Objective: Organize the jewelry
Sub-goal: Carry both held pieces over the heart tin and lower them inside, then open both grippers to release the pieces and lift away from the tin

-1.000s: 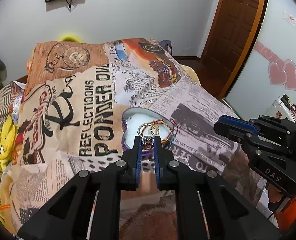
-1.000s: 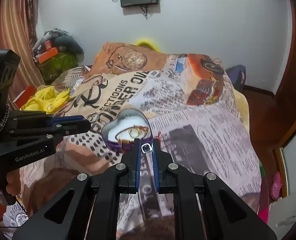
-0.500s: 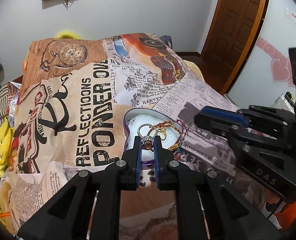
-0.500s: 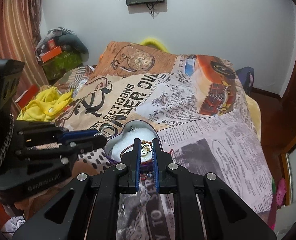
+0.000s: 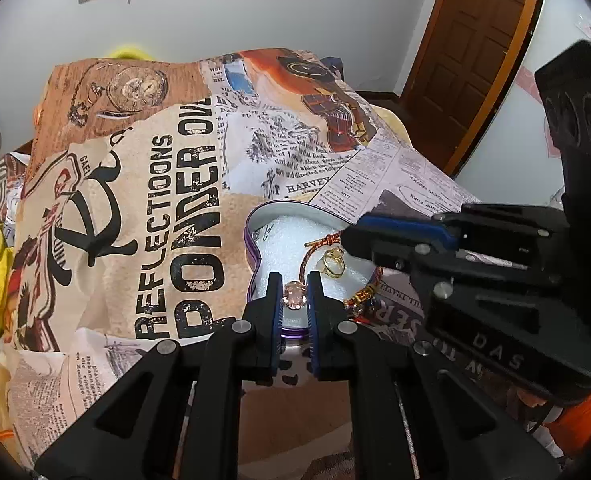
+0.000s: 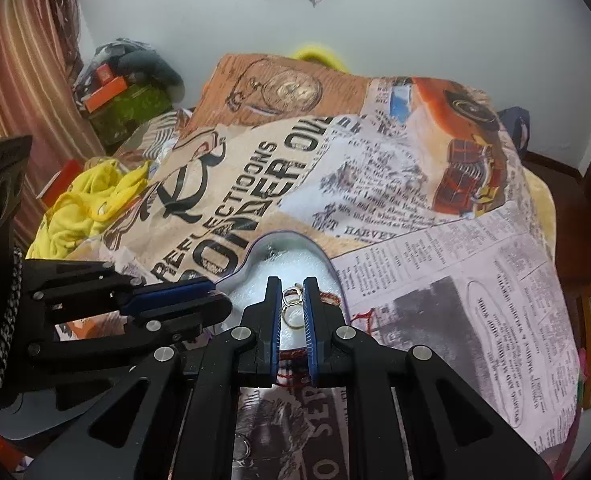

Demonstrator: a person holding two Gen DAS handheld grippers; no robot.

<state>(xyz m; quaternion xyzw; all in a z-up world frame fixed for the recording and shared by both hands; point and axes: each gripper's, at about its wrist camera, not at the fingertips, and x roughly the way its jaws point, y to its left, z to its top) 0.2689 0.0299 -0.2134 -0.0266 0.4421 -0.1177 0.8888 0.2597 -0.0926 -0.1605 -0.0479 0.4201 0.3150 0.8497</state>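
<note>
Pink-stone ring (image 5: pixel 294 295) in left gripper (image 5: pixel 294 286) — over heart tin (image 5: pixel 255 216)

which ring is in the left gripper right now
The pink-stone ring, pinched in the left gripper above the heart tin; the plain gold ring lies loose on the tin's white padding.

one heart-shaped tin (image 5: pixel 255 216), two grippers, three rings, one red cord bracelet (image 5: pixel 315 245), one printed blanket (image 5: pixel 135 200)

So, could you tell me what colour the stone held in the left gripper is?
Peach-pink, on the ring in the left gripper; left wrist view shows it best.
</note>
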